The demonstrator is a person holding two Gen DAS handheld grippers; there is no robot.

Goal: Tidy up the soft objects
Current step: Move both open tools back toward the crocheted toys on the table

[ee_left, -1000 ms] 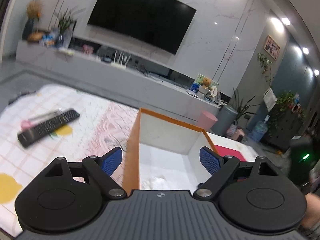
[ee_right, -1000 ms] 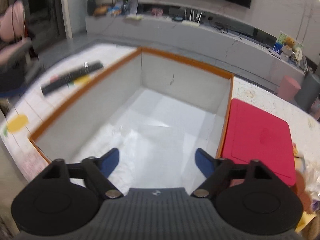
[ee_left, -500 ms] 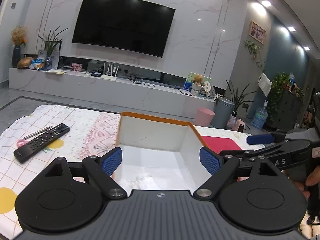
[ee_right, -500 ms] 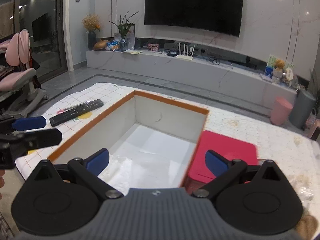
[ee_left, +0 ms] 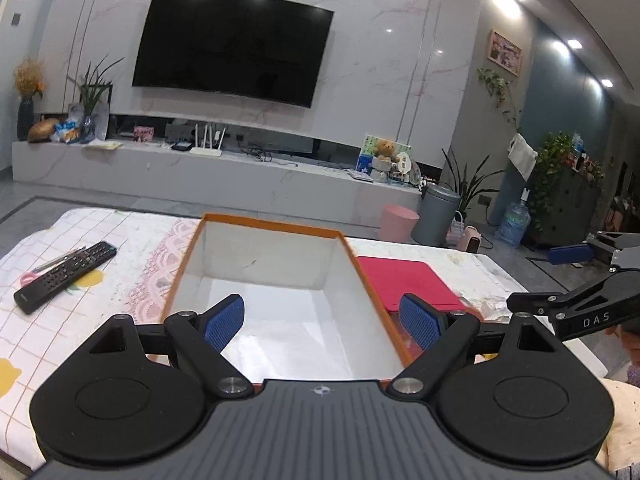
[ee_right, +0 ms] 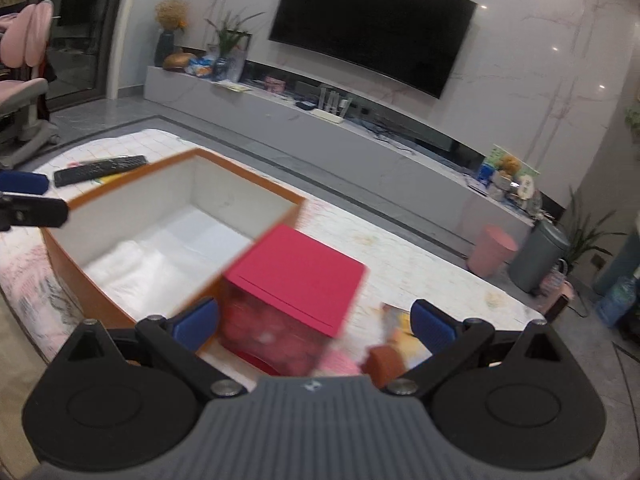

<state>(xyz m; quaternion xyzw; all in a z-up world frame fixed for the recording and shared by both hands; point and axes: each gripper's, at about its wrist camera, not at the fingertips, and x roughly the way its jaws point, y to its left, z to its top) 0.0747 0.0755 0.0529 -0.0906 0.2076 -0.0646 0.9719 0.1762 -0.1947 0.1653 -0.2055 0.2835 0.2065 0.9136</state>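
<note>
An orange-rimmed box with white inner walls (ee_left: 192,256) (ee_right: 68,248) stands open on the table; pale crumpled material (ee_right: 132,264) lies on its floor. My left gripper (ee_left: 322,322) is open and empty, above the box's near end. My right gripper (ee_right: 314,324) is open and empty, above a red box (ee_right: 296,276) with a clear front, beside the orange box. The red box's top also shows in the left wrist view (ee_left: 404,280). Small soft items, pink, brown and yellow (ee_right: 384,354), lie blurred just under the right gripper.
A black remote (ee_left: 64,276) (ee_right: 100,168) and pink-handled scissors (ee_left: 30,278) lie on the patterned tablecloth at the left. The right gripper shows at the right edge of the left wrist view (ee_left: 580,280). A TV wall and low cabinet (ee_left: 224,176) stand beyond the table.
Both grippers rose and drew back from the orange box. The right gripper swung right, from over the box to over the red box. Both stayed open.
</note>
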